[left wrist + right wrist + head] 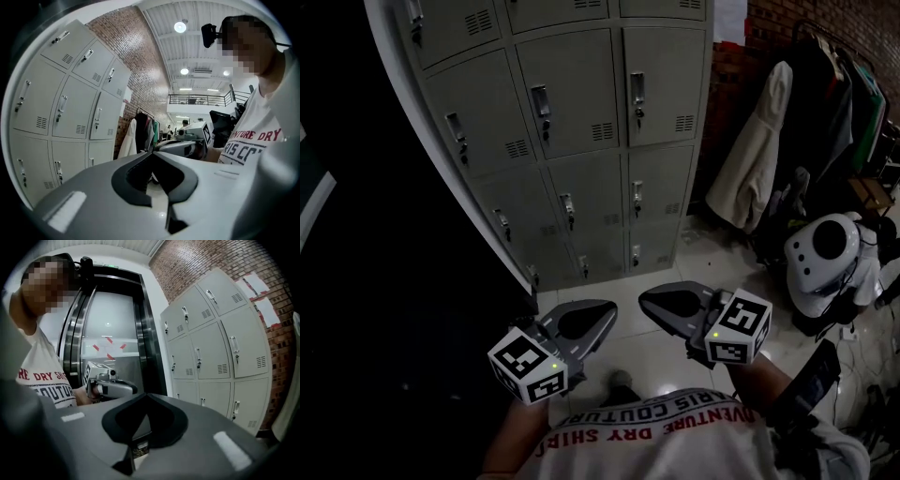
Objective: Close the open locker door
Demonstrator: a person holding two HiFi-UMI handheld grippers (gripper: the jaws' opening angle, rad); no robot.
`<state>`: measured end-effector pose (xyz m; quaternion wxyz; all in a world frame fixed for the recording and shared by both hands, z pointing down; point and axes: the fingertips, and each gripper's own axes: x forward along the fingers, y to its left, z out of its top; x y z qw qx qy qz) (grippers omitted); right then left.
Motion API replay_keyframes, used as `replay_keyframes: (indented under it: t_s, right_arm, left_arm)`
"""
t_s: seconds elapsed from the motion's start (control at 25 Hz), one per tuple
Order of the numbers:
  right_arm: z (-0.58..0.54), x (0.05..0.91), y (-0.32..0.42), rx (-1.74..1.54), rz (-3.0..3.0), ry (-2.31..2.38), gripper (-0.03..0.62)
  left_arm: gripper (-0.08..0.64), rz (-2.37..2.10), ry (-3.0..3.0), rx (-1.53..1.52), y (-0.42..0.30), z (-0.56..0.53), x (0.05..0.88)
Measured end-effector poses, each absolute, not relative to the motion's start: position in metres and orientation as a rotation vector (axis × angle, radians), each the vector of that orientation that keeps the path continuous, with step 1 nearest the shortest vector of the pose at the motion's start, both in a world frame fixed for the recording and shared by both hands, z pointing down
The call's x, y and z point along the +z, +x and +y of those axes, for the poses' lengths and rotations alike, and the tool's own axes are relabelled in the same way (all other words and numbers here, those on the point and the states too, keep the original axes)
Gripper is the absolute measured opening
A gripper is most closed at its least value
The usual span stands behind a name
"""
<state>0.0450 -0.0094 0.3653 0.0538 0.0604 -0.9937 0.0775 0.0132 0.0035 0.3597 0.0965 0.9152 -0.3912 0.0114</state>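
A bank of grey metal lockers (581, 103) stands ahead of me, and every door I can see on it looks shut; I see no open door in any view. The same lockers show in the left gripper view (61, 108) and the right gripper view (215, 348). My left gripper (607, 312) and right gripper (649, 298) hang side by side at waist height over the tiled floor, well short of the lockers. Both are shut, tips together, with nothing between them (152, 153) (146, 394).
A clothes rack (839, 94) with dark garments and a white coat (755, 159) stands right of the lockers against a brick wall. A white rounded machine (823, 251) sits on the floor at the right. Dark elevator doors (112, 333) are to the left.
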Motion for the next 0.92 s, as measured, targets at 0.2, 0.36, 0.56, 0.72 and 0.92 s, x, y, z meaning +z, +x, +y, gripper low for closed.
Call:
replay_keyframes:
  t_s: [0.2,0.36,0.56,0.72,0.92]
  right_arm:
    - [0.011,0.36,0.042,0.232,-3.022,0.161,-0.002]
    - [0.018,0.357,0.038,0.231,-3.026,0.145,-0.002]
    - [0.026,0.359,0.033,0.215,-3.012,0.137,-0.002]
    - [0.03,0.361,0.031,0.211,-3.006,0.126,-0.002]
    - [0.037,0.362,0.035,0.217,-3.004,0.123,-0.002]
  left_arm:
    - [0.005,-1.134,2.71,0.048,0.022,0.025,0.362]
    - [0.005,-1.146,2.712,0.044,0.017,0.031,0.358]
    - [0.005,-1.156,2.711,0.026,0.012,0.034,0.354]
    - [0.005,-1.155,2.711,0.017,0.012,0.037,0.354]
    - [0.005,-1.162,2.712,0.03,0.015,0.04,0.354]
